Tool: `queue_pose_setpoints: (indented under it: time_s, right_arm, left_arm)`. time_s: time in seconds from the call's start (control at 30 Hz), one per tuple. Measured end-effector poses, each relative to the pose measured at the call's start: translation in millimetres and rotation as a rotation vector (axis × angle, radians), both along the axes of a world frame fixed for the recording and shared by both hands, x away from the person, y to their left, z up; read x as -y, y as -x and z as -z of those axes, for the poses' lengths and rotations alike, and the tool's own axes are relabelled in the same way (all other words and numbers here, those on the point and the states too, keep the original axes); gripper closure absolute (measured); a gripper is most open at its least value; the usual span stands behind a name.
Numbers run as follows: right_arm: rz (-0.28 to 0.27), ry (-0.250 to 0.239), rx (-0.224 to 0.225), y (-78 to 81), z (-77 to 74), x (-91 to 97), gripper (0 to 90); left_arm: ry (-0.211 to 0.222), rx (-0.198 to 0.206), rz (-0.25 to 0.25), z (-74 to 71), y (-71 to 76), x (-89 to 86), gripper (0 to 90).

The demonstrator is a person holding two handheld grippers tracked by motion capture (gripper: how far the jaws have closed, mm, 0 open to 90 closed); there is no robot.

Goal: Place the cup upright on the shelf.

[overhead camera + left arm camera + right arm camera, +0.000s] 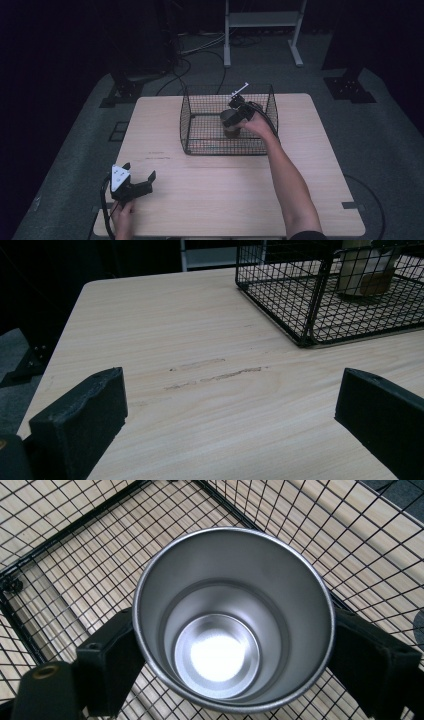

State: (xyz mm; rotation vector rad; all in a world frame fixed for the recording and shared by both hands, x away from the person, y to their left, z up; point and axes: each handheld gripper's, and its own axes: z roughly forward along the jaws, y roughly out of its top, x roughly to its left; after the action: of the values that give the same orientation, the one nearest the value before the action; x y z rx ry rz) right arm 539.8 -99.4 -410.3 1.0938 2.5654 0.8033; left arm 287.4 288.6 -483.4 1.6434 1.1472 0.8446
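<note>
A shiny metal cup (pixel 225 630) stands upright inside a black wire basket (pixel 200 145), near its right half. My right gripper (pixel 237 632) reaches down into the basket from above, one black jaw on each side of the cup's wall. The jaws sit close to the cup without clearly pressing on it, so the gripper is open around it. In the high view the cup (pixel 231 124) shows just under the right gripper (pixel 234 119). My left gripper (pixel 139 170) rests low over the table's front left, jaws wide open with nothing between them (pixel 230 390).
The basket (pixel 300 305) stands at the back middle of the pale wooden table (pixel 225 200). Faint scuff marks (pixel 215 375) lie on the wood ahead of the left gripper. Dark floor, cables and a white frame (pixel 262 30) lie beyond the table.
</note>
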Motion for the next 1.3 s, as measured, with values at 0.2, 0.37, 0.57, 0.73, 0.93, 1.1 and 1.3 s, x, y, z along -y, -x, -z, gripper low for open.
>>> queue_pose_setpoints:
  time_s: [0.2,0.37,0.57,0.73,0.93,1.1,1.3]
  right_arm:
    - [-0.007,0.003,-0.002,1.9,-0.6,-1.2,12.7]
    - [0.003,0.007,-0.013,2.8,-0.9,-0.9,12.4]
    - [-0.003,0.006,-0.021,4.8,-1.0,-0.8,12.0]
    - [-0.007,0.006,-0.013,5.9,1.0,-0.4,10.9]
    - [0.001,-0.036,0.004,7.4,-5.9,1.1,9.2]
    - [0.005,-0.059,0.031,10.0,-16.0,1.0,8.7]
    - [-0.004,-0.064,0.055,14.9,-27.0,1.7,8.5]
  left_arm:
    - [0.002,0.003,0.003,0.0,0.1,0.1,0.0]
    - [-0.001,0.002,0.006,-0.2,0.6,-0.3,0.0]
    - [0.000,0.001,0.007,-0.3,0.6,-0.5,0.0]
    - [-0.001,0.001,0.007,-0.2,0.5,-0.5,0.0]
    - [0.002,0.000,0.007,-0.4,0.5,-0.8,0.0]
    - [0.006,-0.002,0.007,-0.6,0.6,-1.1,0.0]
    - [-0.002,0.001,0.012,-0.4,0.9,0.3,0.0]
